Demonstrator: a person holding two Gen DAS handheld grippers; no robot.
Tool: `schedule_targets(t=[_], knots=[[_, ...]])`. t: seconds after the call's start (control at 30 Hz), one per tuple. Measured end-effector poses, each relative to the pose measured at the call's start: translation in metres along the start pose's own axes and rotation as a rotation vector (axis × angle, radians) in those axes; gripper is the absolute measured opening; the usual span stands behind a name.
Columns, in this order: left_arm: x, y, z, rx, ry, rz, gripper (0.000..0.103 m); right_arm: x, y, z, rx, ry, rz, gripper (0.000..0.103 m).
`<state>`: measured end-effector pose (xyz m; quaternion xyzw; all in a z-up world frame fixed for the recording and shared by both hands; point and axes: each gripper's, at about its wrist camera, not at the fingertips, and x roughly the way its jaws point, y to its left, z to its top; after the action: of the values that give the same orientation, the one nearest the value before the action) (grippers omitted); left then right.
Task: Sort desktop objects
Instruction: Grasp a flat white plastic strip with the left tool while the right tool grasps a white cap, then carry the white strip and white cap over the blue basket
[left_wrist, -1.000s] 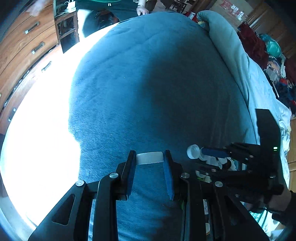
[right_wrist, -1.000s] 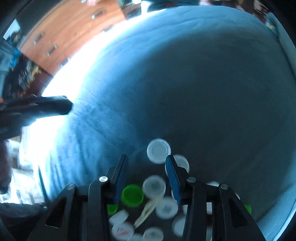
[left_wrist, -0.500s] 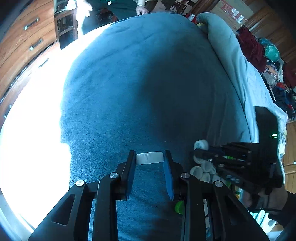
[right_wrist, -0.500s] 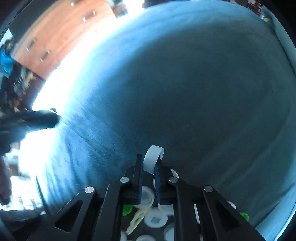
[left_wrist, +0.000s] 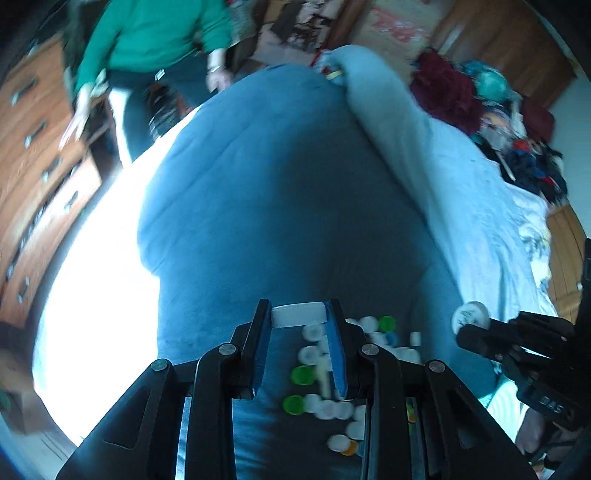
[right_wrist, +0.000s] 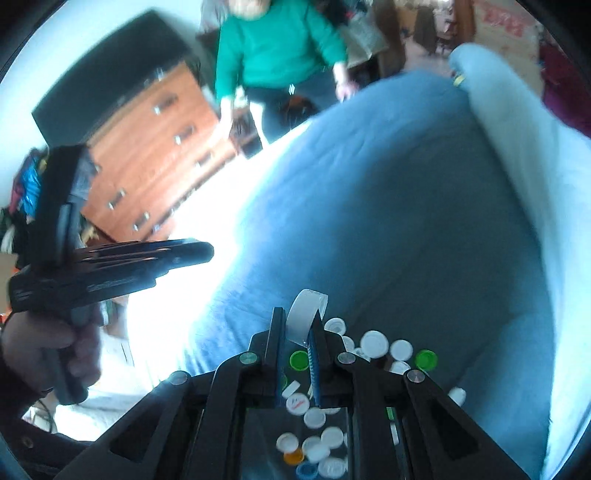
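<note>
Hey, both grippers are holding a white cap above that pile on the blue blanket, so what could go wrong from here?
1. The right gripper pinches its white cap on edge near the fingertips, so it may twist out and fall.
2. A dropped cap could land in the loose pile of caps and get mixed back in.
3. The blue blanket is soft, so caps set down may roll or tip.

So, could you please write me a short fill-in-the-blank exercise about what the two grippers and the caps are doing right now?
1. Each gripper holds one ____ cap.
2. The left gripper grips its cap across its ribbed side; the right gripper pinches its cap by the ____.
3. The loose caps lie on a ____ blanket.
4. The bystander's sweater is ____.

Missing words: white; flat faces; blue; green
</note>
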<state>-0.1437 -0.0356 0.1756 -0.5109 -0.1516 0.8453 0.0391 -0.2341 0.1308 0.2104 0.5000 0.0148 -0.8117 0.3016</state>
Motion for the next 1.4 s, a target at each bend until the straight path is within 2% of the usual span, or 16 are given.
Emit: schedule_targets(t=[0.2, 0.33, 0.43, 0.63, 0.9, 1.07, 1.3, 1.4], knots=[[-0.036, -0.08, 0.015, 0.136, -0.044, -0.063, 0.025, -0.094, 0.005, -0.034, 0.058, -0.114, -0.075, 0.012], [-0.055, -0.122, 0.01, 0.213, -0.057, -0.102, 0.025, -0.15, 0.002, -0.065, 0.123, -0.177, -0.13, 0.012], [-0.063, -0.151, 0.013, 0.259, -0.049, -0.123, 0.025, -0.176, -0.003, -0.078, 0.172, -0.208, -0.165, 0.012], [-0.076, -0.222, 0.004, 0.38, -0.047, -0.194, 0.025, -0.23, -0.026, -0.125, 0.289, -0.246, -0.231, 0.012], [-0.081, -0.314, -0.025, 0.543, 0.013, -0.306, 0.025, -0.286, -0.046, -0.185, 0.458, -0.301, -0.342, 0.012], [-0.082, -0.386, -0.049, 0.68, 0.057, -0.397, 0.025, -0.327, -0.061, -0.228, 0.579, -0.335, -0.44, 0.012], [-0.07, -0.48, -0.109, 0.869, 0.171, -0.493, 0.025, -0.372, -0.081, -0.292, 0.752, -0.335, -0.564, 0.012], [-0.056, -0.515, -0.144, 0.967, 0.26, -0.487, 0.025, -0.377, -0.097, -0.316, 0.829, -0.293, -0.586, 0.012]])
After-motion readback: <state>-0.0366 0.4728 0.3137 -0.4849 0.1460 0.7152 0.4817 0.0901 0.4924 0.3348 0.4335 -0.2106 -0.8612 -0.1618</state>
